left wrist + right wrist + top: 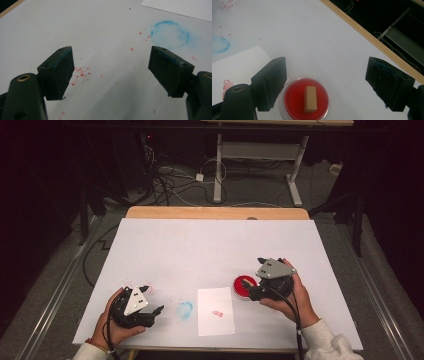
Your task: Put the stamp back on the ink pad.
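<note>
A round red ink pad (294,100) (240,287) sits on the white table cover with a small wooden stamp block (310,98) standing on it. My right gripper (328,67) (250,290) hovers just over the pad, open; its jaws stand wide to either side of the block and do not touch it. To the left lies a white sheet of paper (215,311) (239,67) bearing a red stamped mark (217,313) (226,88). My left gripper (111,57) (152,298) rests at the near left of the table, open and empty.
A blue ink ring (185,309) (170,34) (219,44) stains the cover between the left gripper and the paper. Red ink specks (81,72) dot the cover near the left gripper. The table's wooden edge (215,212) runs along the far side.
</note>
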### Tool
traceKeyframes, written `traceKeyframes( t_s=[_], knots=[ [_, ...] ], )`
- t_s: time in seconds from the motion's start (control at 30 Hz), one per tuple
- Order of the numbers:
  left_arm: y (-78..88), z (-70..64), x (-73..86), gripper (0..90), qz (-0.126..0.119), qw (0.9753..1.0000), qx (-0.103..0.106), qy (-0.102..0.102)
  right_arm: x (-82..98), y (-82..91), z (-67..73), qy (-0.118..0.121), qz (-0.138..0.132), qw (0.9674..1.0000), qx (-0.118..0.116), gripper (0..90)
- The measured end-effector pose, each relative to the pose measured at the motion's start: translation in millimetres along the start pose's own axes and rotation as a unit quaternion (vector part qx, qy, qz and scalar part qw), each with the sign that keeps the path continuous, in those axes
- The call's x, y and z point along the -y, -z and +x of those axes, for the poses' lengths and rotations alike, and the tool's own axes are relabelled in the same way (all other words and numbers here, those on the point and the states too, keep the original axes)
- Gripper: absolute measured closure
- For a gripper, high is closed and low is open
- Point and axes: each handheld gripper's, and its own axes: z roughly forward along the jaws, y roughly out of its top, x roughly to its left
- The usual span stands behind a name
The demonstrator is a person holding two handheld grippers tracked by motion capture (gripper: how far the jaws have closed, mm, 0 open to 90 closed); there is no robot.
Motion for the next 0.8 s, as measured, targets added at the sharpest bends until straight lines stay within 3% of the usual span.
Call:
traceKeyframes(
  t_s=[0.47, 0.8],
  knots=[
    [-0.6, -1.4, -1.2, 20.1, 0.002, 1.0000, 0.002, -0.004, 17.8, 29.8, -4.3, -0.014, -0.028, 0.9989, 0.035, 17.9],
    [-1.2, -2.2, -2.6, 20.1, -0.001, 1.0000, 0.007, -0.003, 37.6, 41.9, -3.9, -0.022, -0.035, 0.9982, 0.045, 16.7]
  ],
)
